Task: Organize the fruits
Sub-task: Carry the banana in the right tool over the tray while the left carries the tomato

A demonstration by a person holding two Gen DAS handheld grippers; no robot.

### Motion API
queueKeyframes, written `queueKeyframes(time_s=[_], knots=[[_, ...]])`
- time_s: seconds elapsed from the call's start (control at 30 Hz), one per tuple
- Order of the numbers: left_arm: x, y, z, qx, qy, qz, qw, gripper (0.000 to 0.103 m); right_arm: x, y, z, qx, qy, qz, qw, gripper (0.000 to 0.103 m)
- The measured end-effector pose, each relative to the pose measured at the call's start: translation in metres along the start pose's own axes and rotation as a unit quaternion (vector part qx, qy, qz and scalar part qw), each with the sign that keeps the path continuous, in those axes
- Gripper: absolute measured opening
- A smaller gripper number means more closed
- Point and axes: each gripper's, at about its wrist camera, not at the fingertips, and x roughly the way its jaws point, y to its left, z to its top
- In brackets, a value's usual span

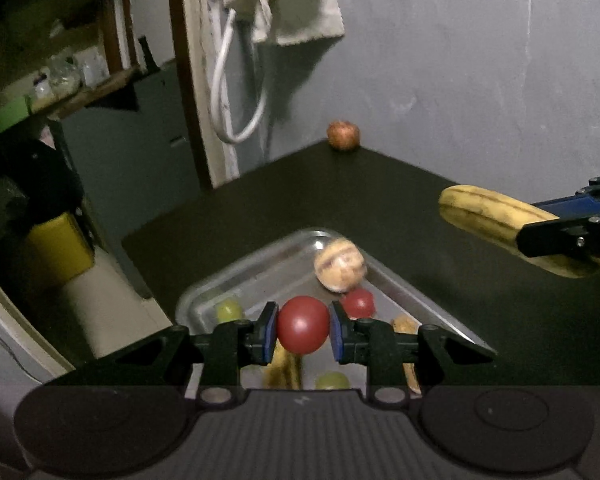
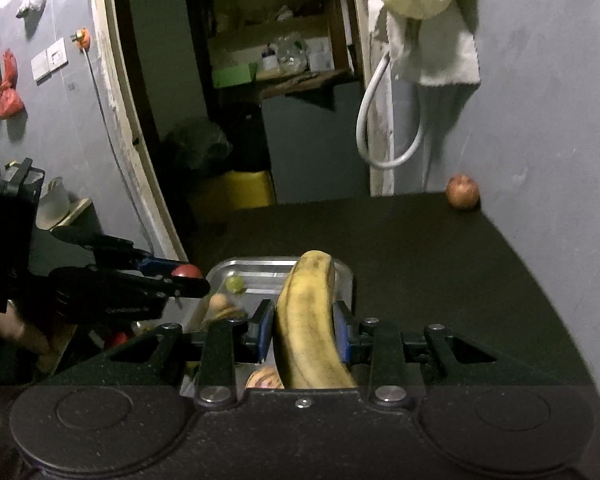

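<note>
My left gripper (image 1: pixel 303 326) is shut on a round red fruit (image 1: pixel 302 323) and holds it above the metal tray (image 1: pixel 268 260). The tray holds a pale striped fruit (image 1: pixel 340 265), a second red fruit (image 1: pixel 358 303), two green grapes (image 1: pixel 229 310), and brownish fruits partly hidden by the fingers. My right gripper (image 2: pixel 303 328) is shut on a yellow banana (image 2: pixel 308 320), held over the tray's right end (image 2: pixel 346 276); it shows at the right in the left wrist view (image 1: pixel 500 224). The left gripper with its red fruit (image 2: pixel 186 271) shows at the left.
A reddish apple (image 1: pixel 343 135) sits at the far corner of the dark table (image 1: pixel 380 200), against the grey wall; it also shows in the right wrist view (image 2: pixel 463 192). A white cable loop (image 1: pixel 236 92) and a cloth hang behind. A yellow stool (image 2: pixel 240 188) stands past the table edge.
</note>
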Motion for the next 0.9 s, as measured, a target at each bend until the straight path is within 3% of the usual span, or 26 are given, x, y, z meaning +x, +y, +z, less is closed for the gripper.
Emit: queueKeyframes(time_s=[0.33,0.9], knots=[[0.003,-0.017,-0.044,0.002,0.037,-0.038,0.9986,0.029,0.004,0.011,-0.024,0.009,0.032,-0.008,0.999,0.033],[-0.011,-0.013,-0.079,-0.028,0.071,-0.042,0.9962,0.029,0.030,0.053,-0.055,-0.040,0.097,0.070,0.992,0.033]])
